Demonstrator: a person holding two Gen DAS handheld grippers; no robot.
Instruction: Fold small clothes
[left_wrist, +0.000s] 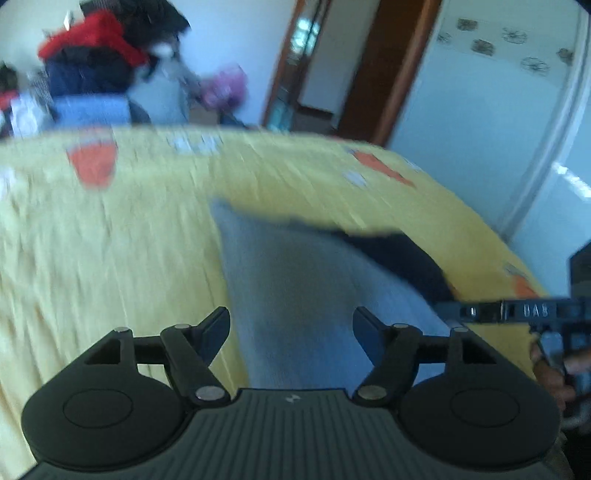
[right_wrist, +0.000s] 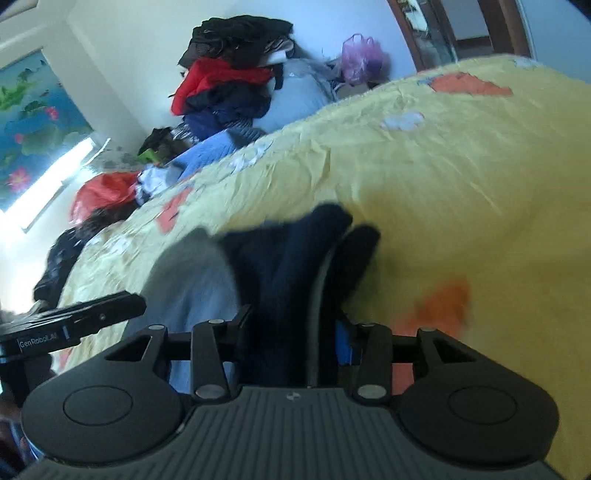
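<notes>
A small garment, light grey-blue (left_wrist: 295, 291) with a dark navy part (left_wrist: 402, 258), lies on a yellow bedspread (left_wrist: 110, 251). My left gripper (left_wrist: 291, 328) is open just above the grey-blue cloth, its fingers apart and holding nothing. In the right wrist view my right gripper (right_wrist: 291, 332) is shut on the navy part of the garment (right_wrist: 295, 266), which bunches up between the fingers; the grey-blue part (right_wrist: 192, 280) lies to its left. The other gripper shows at each view's edge, in the left wrist view (left_wrist: 517, 312) and in the right wrist view (right_wrist: 74, 321). Both views are motion-blurred.
The yellow bedspread (right_wrist: 443, 166) has orange and white prints. A pile of clothes (right_wrist: 229, 81) and a pink bag (right_wrist: 360, 55) lie beyond the bed's far side. A brown door frame (left_wrist: 384, 70) and a white wardrobe (left_wrist: 480, 110) stand at the right.
</notes>
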